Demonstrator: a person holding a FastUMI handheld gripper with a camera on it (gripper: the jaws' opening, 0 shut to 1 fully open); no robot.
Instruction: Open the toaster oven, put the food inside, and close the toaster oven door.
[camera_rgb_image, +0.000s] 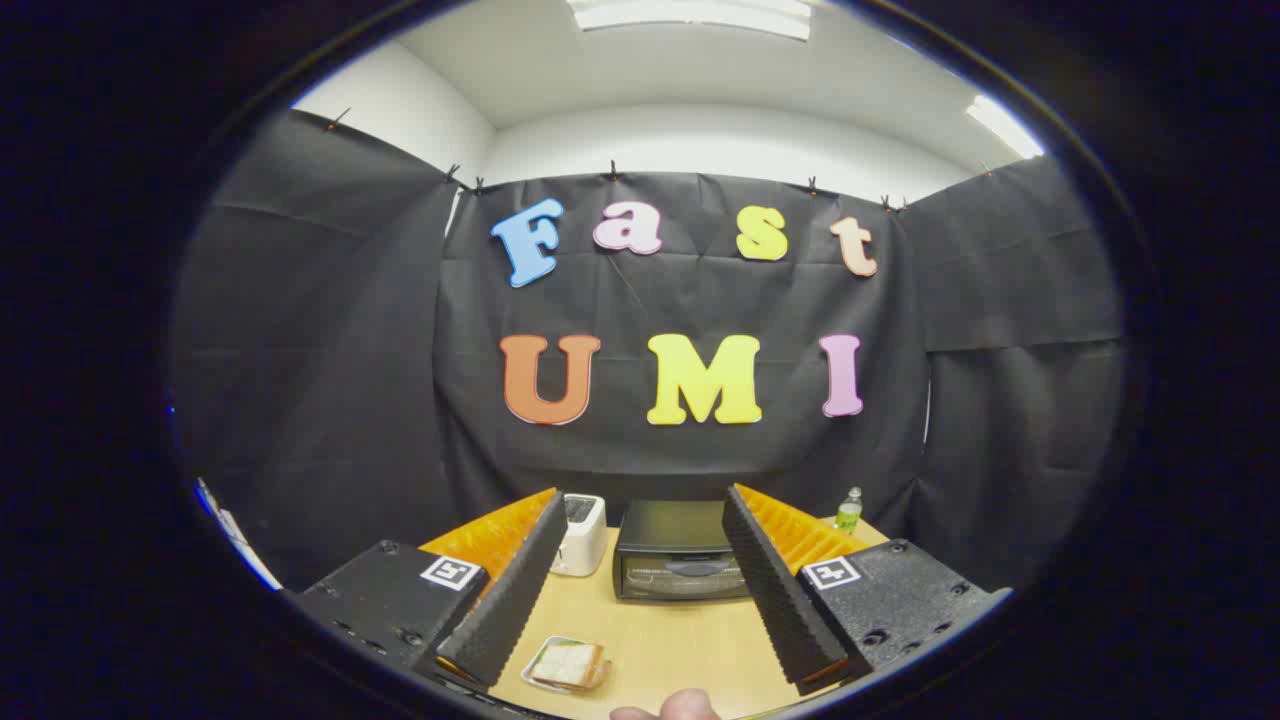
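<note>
A fingertip (680, 706) was cut off nearest. The gripper (645, 525) stood wide, holding nothing. Between its fingers lay toast (570, 663) on a plate (541, 658); beyond, the closed toaster oven (672, 562), a white toaster (581, 533) partly hidden, and a small bottle (849, 510).

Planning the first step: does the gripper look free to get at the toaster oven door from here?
Probably yes. The gripper is open, holding nothing, and the toaster oven sits beyond the fingers with its door shut and bare table between. The plate of toast lies off to one side.
</note>
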